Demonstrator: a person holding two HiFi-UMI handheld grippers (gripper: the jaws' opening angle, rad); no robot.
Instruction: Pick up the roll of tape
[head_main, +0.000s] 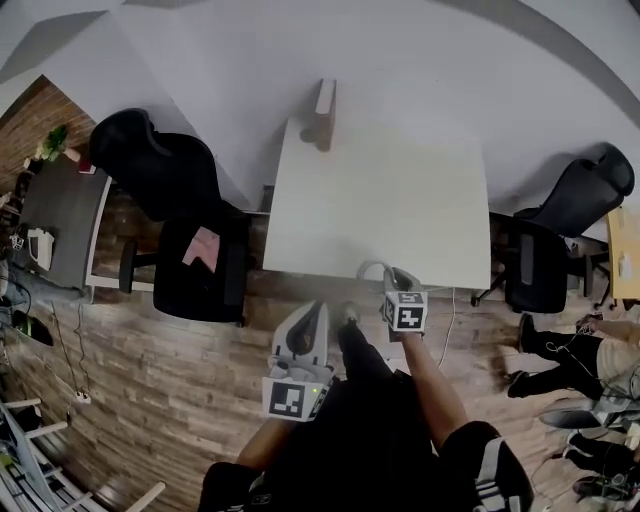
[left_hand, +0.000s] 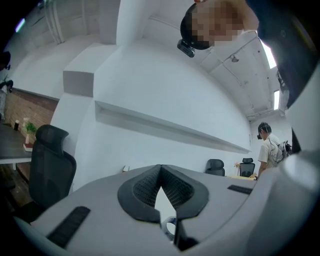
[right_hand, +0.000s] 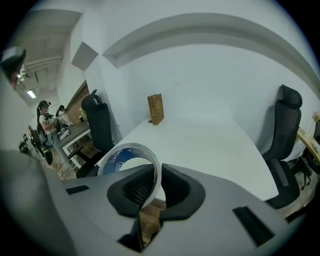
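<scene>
Over the near edge of the tabletop, the right gripper tilted down, clamping the tape by its wall; the left gripper pointed level, jaws closed.

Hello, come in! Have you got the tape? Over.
Right gripper shut on tape roll, off the white table. Left gripper shut, empty. Nothing in the way.

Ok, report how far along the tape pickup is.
Done: the roll of tape is off the white table, pinched by its wall in the right gripper. In hand: it hangs by the table's near edge. Left: nothing visible; the left gripper is shut, empty.
</scene>
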